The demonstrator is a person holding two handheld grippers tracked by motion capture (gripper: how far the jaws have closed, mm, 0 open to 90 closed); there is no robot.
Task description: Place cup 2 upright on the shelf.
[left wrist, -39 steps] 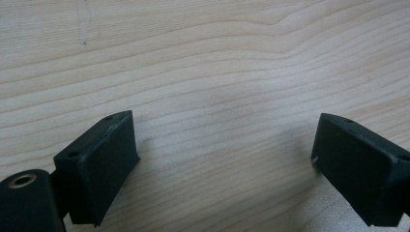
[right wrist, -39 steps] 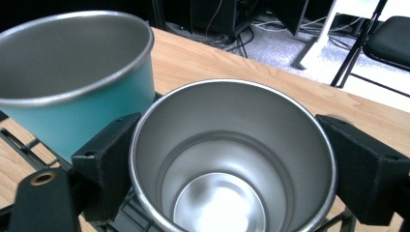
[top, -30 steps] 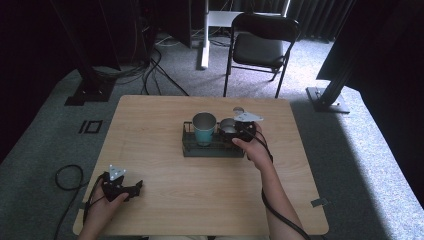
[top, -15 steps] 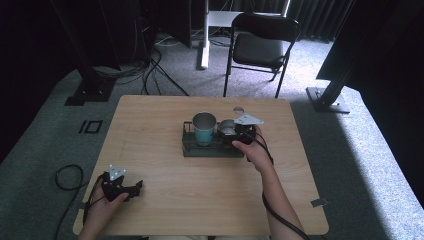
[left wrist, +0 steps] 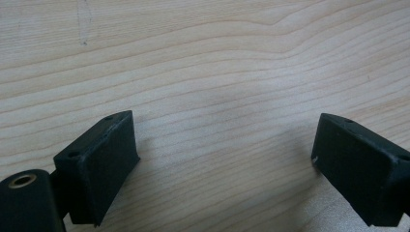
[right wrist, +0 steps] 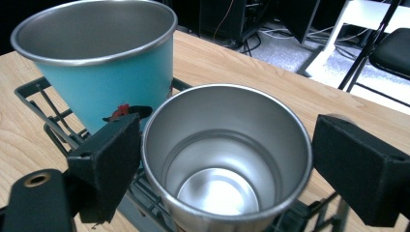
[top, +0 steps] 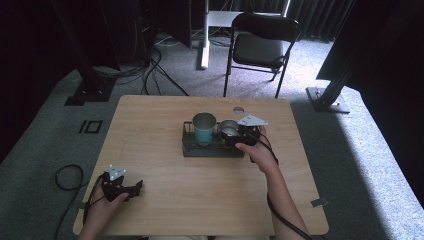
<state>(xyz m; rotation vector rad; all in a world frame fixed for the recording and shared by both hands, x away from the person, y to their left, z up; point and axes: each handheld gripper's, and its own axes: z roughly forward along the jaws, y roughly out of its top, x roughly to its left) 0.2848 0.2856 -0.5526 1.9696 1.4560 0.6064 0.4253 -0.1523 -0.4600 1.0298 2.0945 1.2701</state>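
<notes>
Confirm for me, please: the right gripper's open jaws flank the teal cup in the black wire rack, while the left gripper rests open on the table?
Not quite: the right gripper flanks the plain steel cup, not the teal cup beside it in the black wire rack, as the right gripper view shows. The left gripper is open over the table.

The rack (right wrist: 58, 130) (a black wire one) lies mostly hidden beneath the steel cup (right wrist: 227, 159).

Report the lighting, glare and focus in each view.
High view: daylight falls on the floor at right, dark surroundings, table evenly lit. Right gripper view: soft reflections inside the steel cup, teal cup sharp, right gripper slightly soft. Left gripper view: wood grain crisp, left gripper casts faint shadows.
</notes>
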